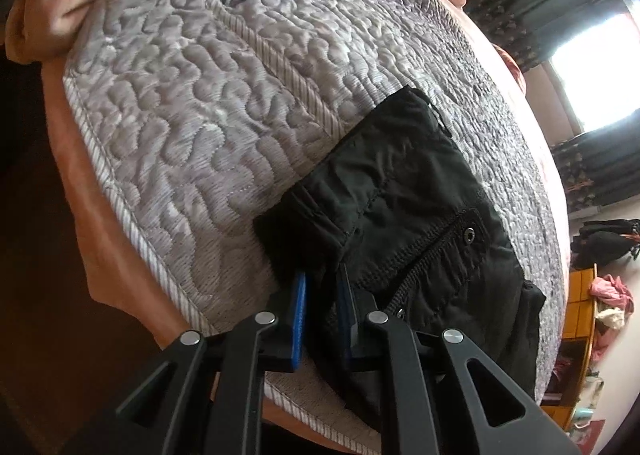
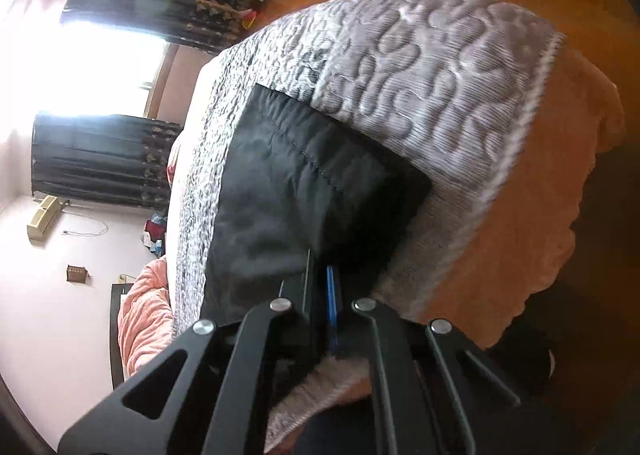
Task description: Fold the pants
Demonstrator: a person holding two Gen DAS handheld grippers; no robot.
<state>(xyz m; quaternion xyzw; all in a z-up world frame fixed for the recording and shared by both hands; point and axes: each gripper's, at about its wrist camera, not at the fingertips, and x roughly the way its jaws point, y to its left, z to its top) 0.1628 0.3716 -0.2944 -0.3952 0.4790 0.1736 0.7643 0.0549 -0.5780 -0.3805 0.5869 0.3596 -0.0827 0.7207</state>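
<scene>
The black pants (image 1: 408, 215) lie on the grey quilt (image 1: 192, 103) of the bed. The left claw (image 1: 322, 295) pinches their fleecy edge between its blue pads. The right claw (image 2: 320, 279) is pressed together on another edge of the pants (image 2: 296, 183).

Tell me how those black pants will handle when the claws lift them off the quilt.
The black pants will probably go floppy: the cloth already wrinkles and bunches at the left claw. They look thin, so likely light. The smooth weave may slide over the quilt, and between the right claw pads.
</scene>
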